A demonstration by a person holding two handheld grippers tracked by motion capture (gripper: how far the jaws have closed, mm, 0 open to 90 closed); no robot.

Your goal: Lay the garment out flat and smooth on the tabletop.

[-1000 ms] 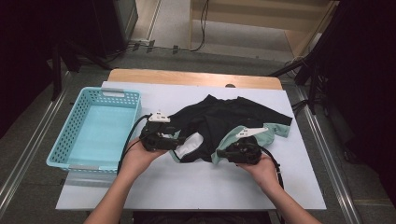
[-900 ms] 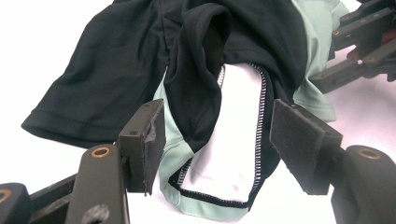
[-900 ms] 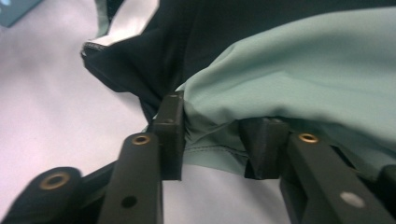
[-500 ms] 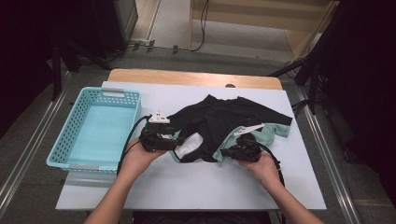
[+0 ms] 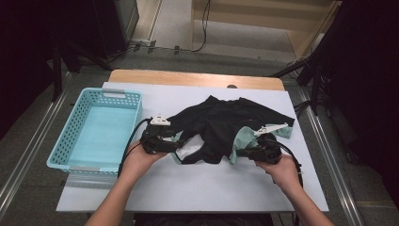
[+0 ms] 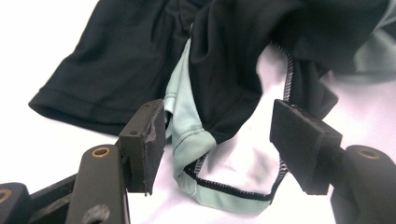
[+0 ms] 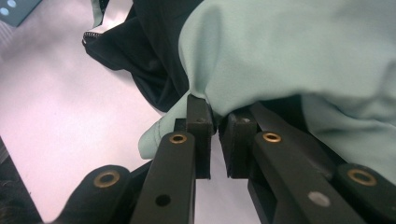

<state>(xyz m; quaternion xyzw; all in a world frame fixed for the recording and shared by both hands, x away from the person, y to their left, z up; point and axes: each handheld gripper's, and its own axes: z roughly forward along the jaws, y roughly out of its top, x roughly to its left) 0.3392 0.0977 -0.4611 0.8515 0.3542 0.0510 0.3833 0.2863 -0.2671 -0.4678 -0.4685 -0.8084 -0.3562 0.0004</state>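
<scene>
**Garment on Table: Right Tongs Clamped on Green Edge, Left Tongs Agape**

The black garment [image 5: 221,127] with pale green lining lay crumpled at the centre of the high view, spread from mid-frame toward the right, resting on the white table [image 5: 197,188]. Its green lining showed at two places along the lower edge of the heap, one at lower left and one at lower right.

In the right gripper view the green lining [image 7: 289,60] filled the upper right of the frame, with black cloth at upper centre. The right gripper [image 7: 215,122] had just been closing, and its jaws stood nearly together with a fold of the green edge pinched between the pads. In the high view the same right gripper [image 5: 242,153] sat at the lower right edge of the heap, held by the person's right hand [image 5: 282,169].

In the left gripper view the left gripper [image 6: 217,140] stood with jaws set apart, the garment's green hem and a stitched black edge lying between them. Neither pad pressed on the cloth; the frame's left pad sat just beside the green fold. In the high view the left gripper [image 5: 176,145] lay at the lower left edge of the heap, held by the left hand [image 5: 139,160].

A light blue basket [image 5: 63,150] stood at the left of the high view, near the left hand and apart from the garment.
</scene>
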